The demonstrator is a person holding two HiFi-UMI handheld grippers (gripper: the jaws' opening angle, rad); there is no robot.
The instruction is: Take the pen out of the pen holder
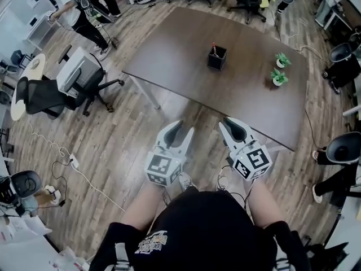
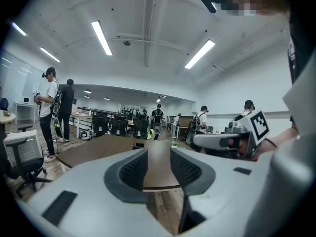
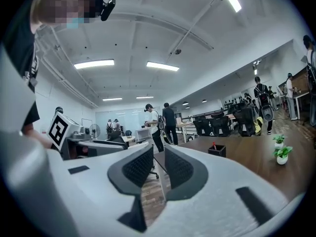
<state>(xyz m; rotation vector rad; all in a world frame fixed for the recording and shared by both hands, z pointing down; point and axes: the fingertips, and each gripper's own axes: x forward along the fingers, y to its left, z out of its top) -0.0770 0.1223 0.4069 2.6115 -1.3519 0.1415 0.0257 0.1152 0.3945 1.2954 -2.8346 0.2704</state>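
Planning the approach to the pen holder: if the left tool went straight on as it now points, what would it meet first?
The left tool would likely meet the table, at its near edge; depth is unclear. The pen holder sits slightly left of that line.

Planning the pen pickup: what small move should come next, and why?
Probably carry the right gripper forward toward the pen holder: its jaws stand open and empty, short of the table edge, and the pen stands in the holder, out of reach.

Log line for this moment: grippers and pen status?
left gripper: open, empty | right gripper: open, empty | pen: in pen holder on table | both grippers short of table
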